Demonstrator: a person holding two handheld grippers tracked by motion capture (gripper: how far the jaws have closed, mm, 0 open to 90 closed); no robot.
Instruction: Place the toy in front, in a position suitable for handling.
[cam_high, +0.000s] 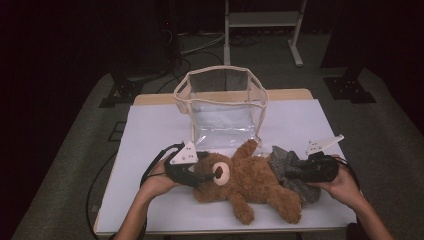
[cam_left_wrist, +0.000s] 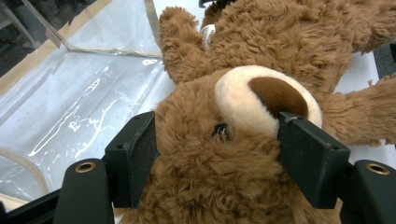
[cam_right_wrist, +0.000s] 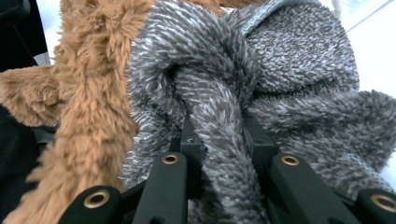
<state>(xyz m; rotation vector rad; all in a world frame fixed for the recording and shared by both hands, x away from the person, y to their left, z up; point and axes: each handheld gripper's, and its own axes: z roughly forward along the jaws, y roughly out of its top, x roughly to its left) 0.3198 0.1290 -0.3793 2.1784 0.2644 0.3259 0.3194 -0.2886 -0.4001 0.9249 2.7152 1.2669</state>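
Item 1: teddy bear (cam_high: 250, 180), brown plush. I find it lying on its back across the near middle of the white table (cam_high: 150, 135), head to the left, legs to the right, one arm raised toward the far side.

Item 2: grey fleece garment (cam_high: 287, 165), bunched at the bear's lower body on the right, touching the brown fur.

Item 3: clear plastic bag (cam_high: 222, 107) with cream trim, standing open just beyond the bear, mouth upward.

Item 4: left gripper (cam_high: 192, 172), in my left hand (cam_high: 157, 182). In the left gripper view its two black pads sit either side of the bear's head (cam_left_wrist: 219, 154), pressed into the fur beside the cream muzzle (cam_left_wrist: 247, 100); I record the jaws as part-closed and holding the head.

Item 5: right gripper (cam_high: 295, 172), in my right hand (cam_high: 342, 185). In the right gripper view the jaws stand narrow, pinching a rolled fold of the grey fleece (cam_right_wrist: 224, 130) between them.
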